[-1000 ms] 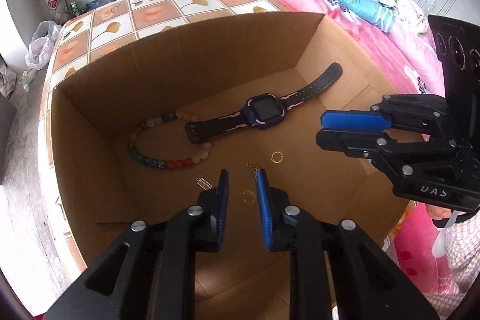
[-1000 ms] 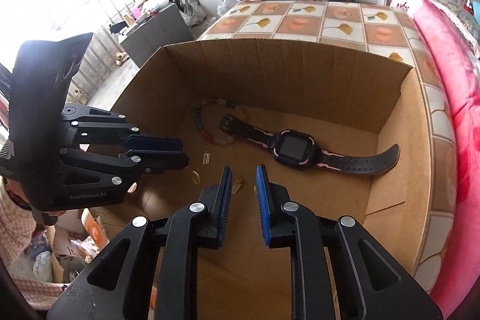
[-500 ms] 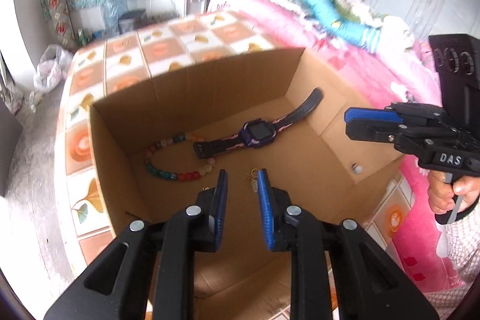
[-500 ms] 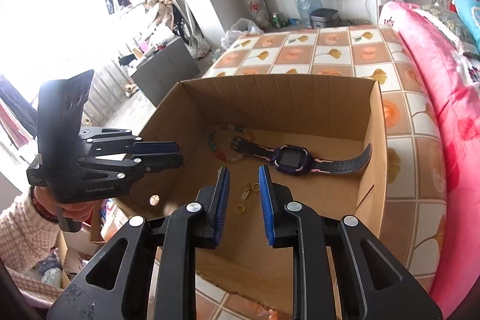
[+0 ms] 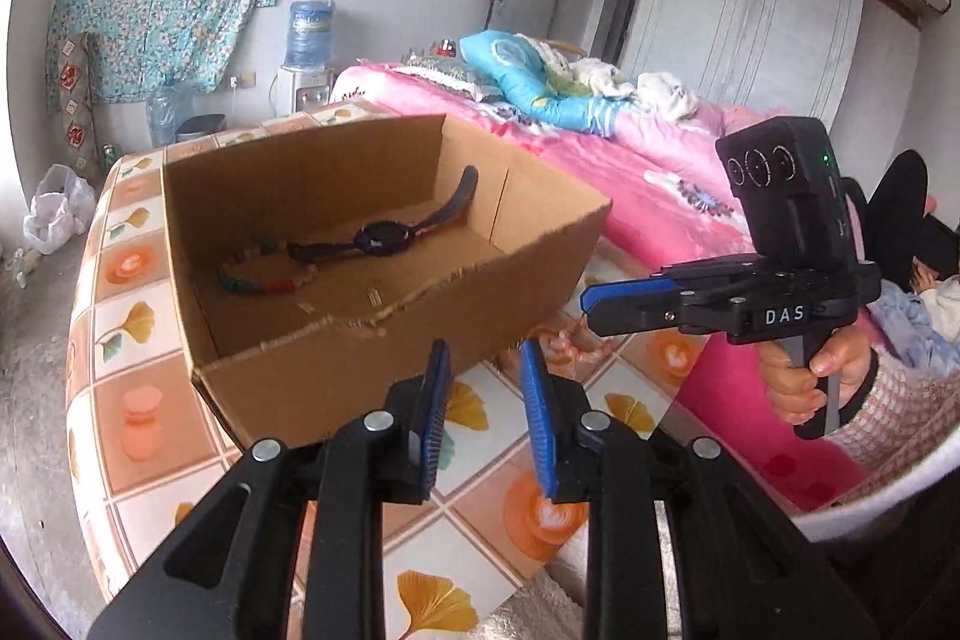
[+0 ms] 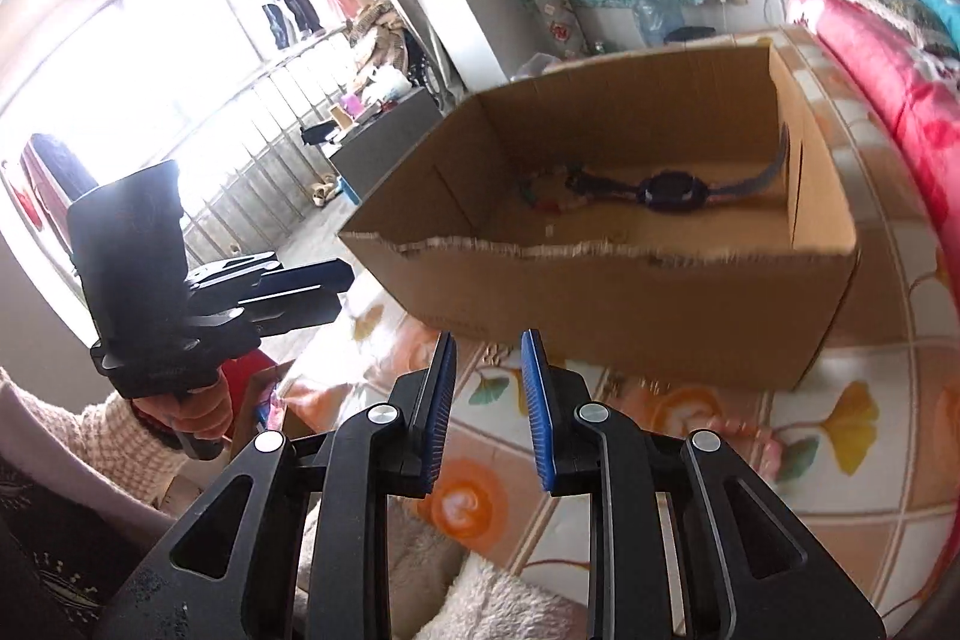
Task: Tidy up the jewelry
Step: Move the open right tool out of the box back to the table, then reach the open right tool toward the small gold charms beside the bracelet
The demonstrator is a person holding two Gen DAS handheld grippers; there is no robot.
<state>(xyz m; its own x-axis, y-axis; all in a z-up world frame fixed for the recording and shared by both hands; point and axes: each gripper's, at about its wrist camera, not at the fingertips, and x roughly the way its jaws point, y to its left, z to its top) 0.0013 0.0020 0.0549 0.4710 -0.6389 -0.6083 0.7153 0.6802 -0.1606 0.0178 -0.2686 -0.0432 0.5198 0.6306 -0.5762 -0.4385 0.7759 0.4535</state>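
With my left tongs [image 5: 480,403] and right tongs [image 6: 485,397] slightly spread and empty, the purple watch [image 5: 381,239], bead bracelet [image 5: 264,280] and small trinkets lie loose in the brown cardboard box [image 5: 528,292], seemingly collected.

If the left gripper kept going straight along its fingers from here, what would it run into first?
Most likely the near wall of the cardboard box, just below its torn rim. The left gripper, jaws apart and empty, points at that wall over the tiled surface; depth is hard to judge.
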